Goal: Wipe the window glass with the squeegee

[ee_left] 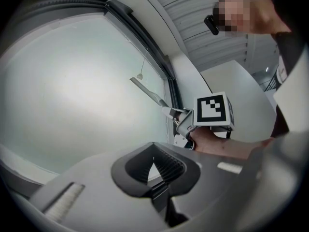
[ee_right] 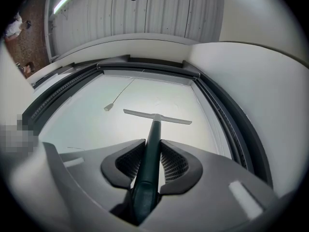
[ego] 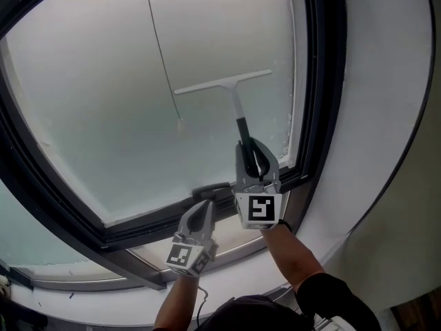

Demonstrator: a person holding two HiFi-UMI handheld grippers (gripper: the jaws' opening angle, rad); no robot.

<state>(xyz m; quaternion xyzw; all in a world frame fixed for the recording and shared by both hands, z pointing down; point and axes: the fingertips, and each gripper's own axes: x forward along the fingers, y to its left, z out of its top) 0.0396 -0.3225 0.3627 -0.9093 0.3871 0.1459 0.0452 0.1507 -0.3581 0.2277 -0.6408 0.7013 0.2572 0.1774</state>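
The right hand-held gripper (ego: 249,154), jaws clamped on the dark handle of the squeegee (ego: 222,83), holds its white blade across the frosted window glass (ego: 103,95), apparently set for a wiping stroke, while the left hand-held gripper (ego: 201,216) hovers closed and empty just below the glass.

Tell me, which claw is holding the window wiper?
The right claw: its jaws are clamped on the dark handle of the squeegee, whose blade is up at the glass. The left claw is shut with nothing in it.
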